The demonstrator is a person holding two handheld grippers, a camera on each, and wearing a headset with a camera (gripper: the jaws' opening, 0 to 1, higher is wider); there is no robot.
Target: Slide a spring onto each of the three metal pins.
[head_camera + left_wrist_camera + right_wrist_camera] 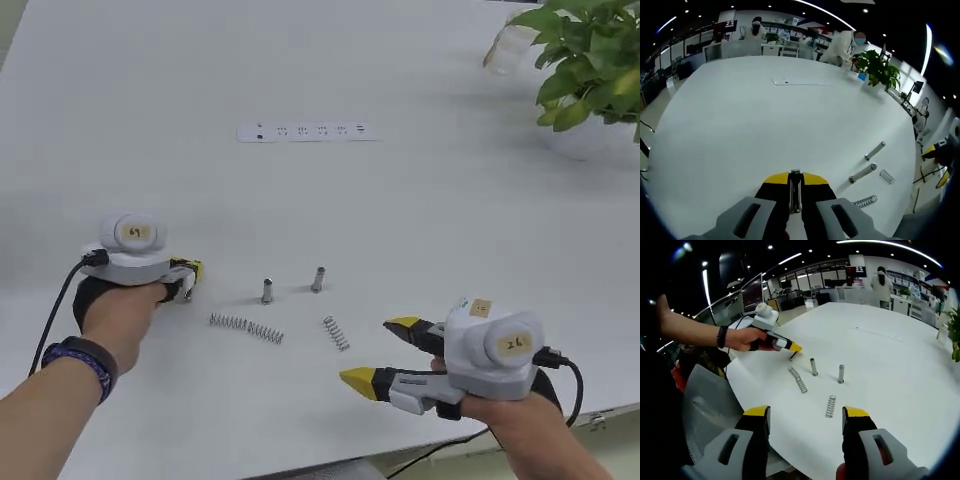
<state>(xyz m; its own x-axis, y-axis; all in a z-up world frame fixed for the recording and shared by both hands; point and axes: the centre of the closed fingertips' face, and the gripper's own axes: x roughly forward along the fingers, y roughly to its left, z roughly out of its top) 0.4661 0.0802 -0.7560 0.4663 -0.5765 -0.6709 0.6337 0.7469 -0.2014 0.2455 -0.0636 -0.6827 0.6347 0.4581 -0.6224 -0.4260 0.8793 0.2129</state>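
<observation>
— State of the left tongs?
— We find the left tongs (795,176) closed on a metal pin (795,192), which is clamped between the yellow tips at the lower centre of the left gripper view.
— And the right tongs?
— The right tongs (806,415) are wide open and hold nothing, at the bottom of the right gripper view.
— The other pins?
— We record two upright on the white worktop (400,200), just below the centre of the head view. The left pin (267,290) and the right pin (318,279) stand apart, both bare.
— Springs?
— They lie flat below the pins. A long spring (246,327) is at lower left and a short spring (336,333) at lower right, and neither touches a pin. We cannot tell whether the long one is one spring or two end to end.
</observation>
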